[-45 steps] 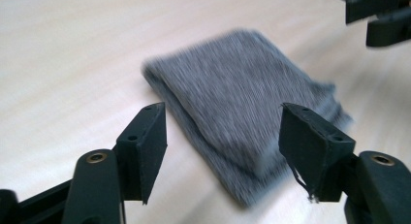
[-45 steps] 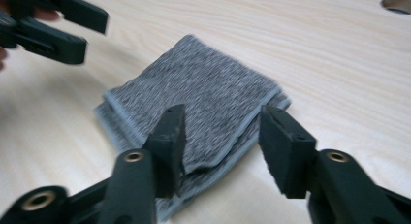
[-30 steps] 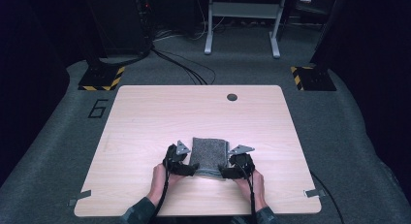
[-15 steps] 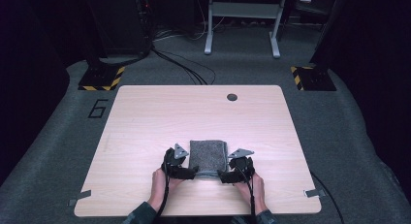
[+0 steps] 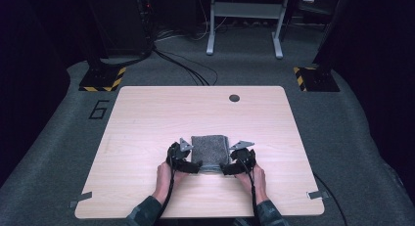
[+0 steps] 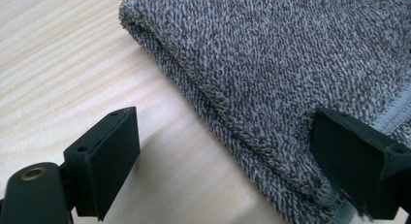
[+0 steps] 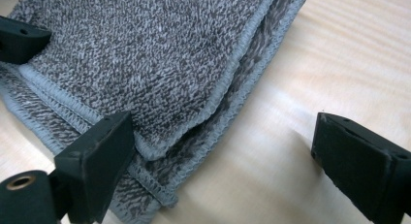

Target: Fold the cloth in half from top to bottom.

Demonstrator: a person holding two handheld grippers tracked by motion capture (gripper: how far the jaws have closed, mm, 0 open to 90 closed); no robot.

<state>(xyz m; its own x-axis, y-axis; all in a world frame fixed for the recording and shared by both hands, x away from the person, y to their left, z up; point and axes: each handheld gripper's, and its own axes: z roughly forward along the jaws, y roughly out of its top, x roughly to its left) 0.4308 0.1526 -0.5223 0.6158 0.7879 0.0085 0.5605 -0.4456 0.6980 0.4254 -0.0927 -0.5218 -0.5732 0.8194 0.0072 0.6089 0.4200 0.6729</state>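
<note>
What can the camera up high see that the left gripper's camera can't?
The high view takes in the whole table, both hands, the right gripper at the towel's near right corner, the dark round hole near the table's far edge, and the floor cables beyond. The left gripper view gives the close detail: the grey towel is folded in layers, with a stitched hem, and the left gripper has its jaws wide apart over the towel's edge. Both show the towel, the left gripper and the pale wood tabletop.
</note>
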